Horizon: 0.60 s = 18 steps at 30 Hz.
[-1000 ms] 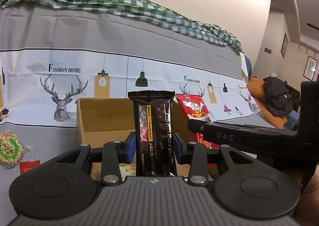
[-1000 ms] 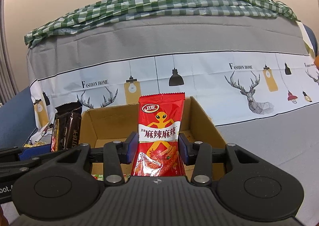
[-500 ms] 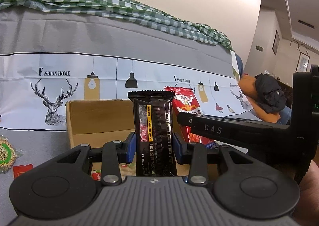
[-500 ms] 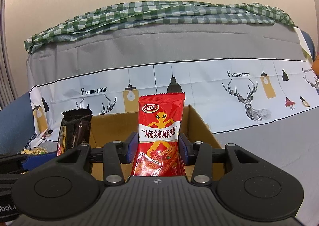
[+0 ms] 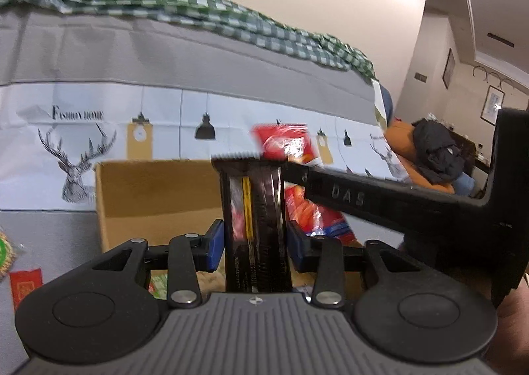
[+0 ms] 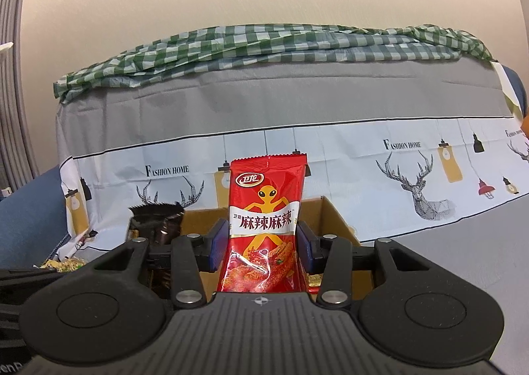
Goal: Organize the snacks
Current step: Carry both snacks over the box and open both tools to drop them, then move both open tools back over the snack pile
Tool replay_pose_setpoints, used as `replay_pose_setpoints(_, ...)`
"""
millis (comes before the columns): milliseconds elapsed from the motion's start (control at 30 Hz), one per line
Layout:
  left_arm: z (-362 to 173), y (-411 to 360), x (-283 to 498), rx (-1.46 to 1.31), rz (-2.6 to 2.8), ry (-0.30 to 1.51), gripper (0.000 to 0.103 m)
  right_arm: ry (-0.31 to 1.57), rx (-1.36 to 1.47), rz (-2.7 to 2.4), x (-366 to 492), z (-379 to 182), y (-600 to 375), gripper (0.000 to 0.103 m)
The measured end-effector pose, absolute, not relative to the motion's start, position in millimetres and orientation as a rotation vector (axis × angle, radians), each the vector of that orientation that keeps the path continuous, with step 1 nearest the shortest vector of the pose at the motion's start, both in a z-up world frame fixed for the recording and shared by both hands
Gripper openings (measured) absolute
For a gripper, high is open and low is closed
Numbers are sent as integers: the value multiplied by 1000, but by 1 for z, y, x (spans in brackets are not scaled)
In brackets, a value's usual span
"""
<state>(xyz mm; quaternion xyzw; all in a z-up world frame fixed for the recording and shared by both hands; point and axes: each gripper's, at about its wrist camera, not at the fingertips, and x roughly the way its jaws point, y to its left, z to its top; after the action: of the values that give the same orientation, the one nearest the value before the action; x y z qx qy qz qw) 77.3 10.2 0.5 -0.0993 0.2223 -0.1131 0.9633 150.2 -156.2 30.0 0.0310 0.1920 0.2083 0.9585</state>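
Since the earlier frames both grippers have drifted leftward relative to the open brown cardboard box (image 5: 158, 196), and the right one's black body now crosses closer in front of the left wrist view, which has gone blurred with motion. On the left, a round green-labelled snack pack (image 5: 5, 252) and a small flat red packet (image 5: 26, 282) lie on the grey cloth beside the box. The left gripper (image 5: 254, 239) is clamped on a tall, dark brown glossy wrapper with a yellow stripe and serrated top edge (image 5: 253, 209), held upright between the blue pads (image 5: 215, 241) in front of the box. Just right of it, the right gripper (image 6: 263, 244) pinches a bright red foil packet printed with an orange figure and white Chinese lettering (image 6: 266, 226), also upright, its lower end between the pads and its crimped top rising above the box's back wall. A green checked cloth (image 6: 264, 48) drapes the covered sofa behind.
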Motion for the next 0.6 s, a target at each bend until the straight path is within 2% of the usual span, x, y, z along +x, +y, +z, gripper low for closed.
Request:
replay_pose_setpoints(33,0,10,77,-198,-224,449,59,381,64,416,149,30,-157,48)
replay_pose_setpoints(100,1,10,77,-187,-213,442,59,365,62,405,148,32,-157,59)
replay_pose_setpoints(333,2,23,74,-193,-180,427,58,375,69,397,151,31,-155,60)
replay_pose_setpoints(600,9,51,55,-168,-131,437,24,385,75,426,145,30,-132,61)
